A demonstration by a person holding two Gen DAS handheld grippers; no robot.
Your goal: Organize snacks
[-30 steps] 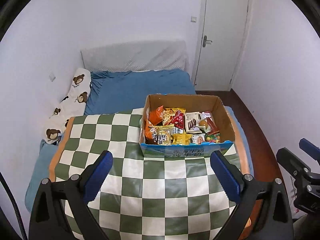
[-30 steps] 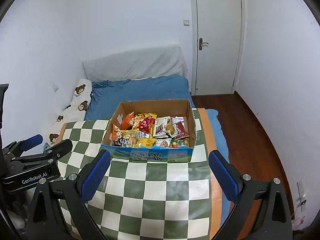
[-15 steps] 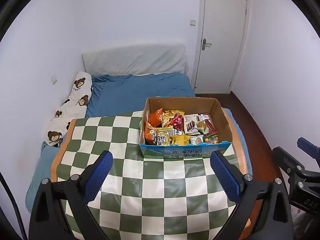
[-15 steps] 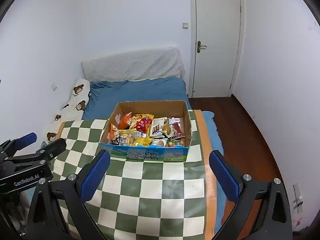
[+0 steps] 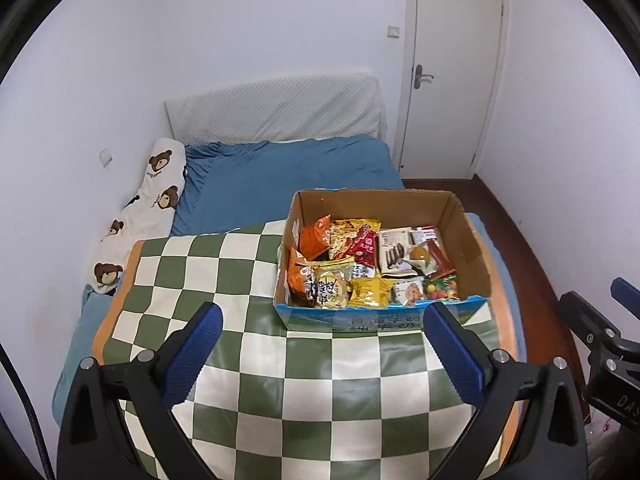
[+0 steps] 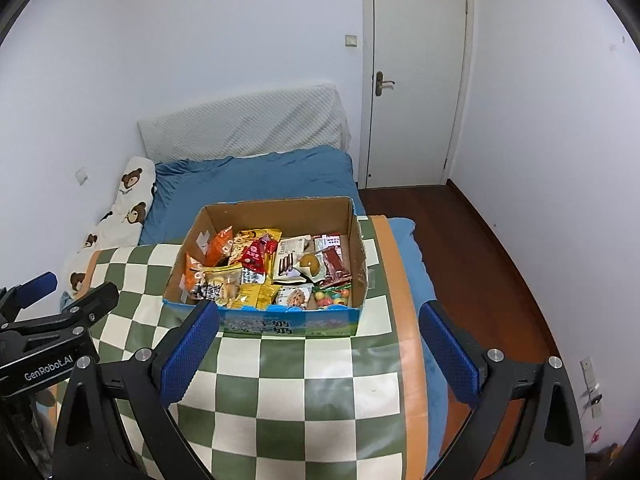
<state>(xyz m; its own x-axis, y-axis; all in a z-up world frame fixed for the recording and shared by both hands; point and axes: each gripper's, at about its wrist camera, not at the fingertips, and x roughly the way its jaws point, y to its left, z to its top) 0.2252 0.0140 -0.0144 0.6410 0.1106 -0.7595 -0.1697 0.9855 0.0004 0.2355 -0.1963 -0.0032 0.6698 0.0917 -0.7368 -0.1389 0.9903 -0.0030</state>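
Observation:
A cardboard box (image 5: 466,236) (image 6: 354,236) with a blue printed front stands on a green-and-white checkered cloth (image 5: 224,280) (image 6: 320,392). Inside lie several snack packets: orange chip bags (image 5: 314,236) (image 6: 219,243), a red packet (image 5: 365,245) (image 6: 256,259), yellow packets (image 5: 370,292) (image 6: 258,295), a chocolate biscuit pack (image 5: 394,254) (image 6: 289,260) and coloured candies (image 5: 440,287) (image 6: 332,296). My left gripper (image 5: 322,354) hangs open in front of the box, nothing between its blue pads. My right gripper (image 6: 318,356) is open too, equally short of the box. Each gripper shows at the edge of the other's view.
The cloth covers the near part of a bed with a blue sheet (image 5: 288,176) (image 6: 248,184). A bear-print pillow (image 5: 148,200) (image 6: 128,200) lies along the left wall. A shut white door (image 5: 452,80) (image 6: 416,80) and dark wood floor (image 6: 460,240) are at the right.
Both grippers have pulled back and risen a little, so the box appears slightly farther and smaller. Both stay open; the snacks have not moved.

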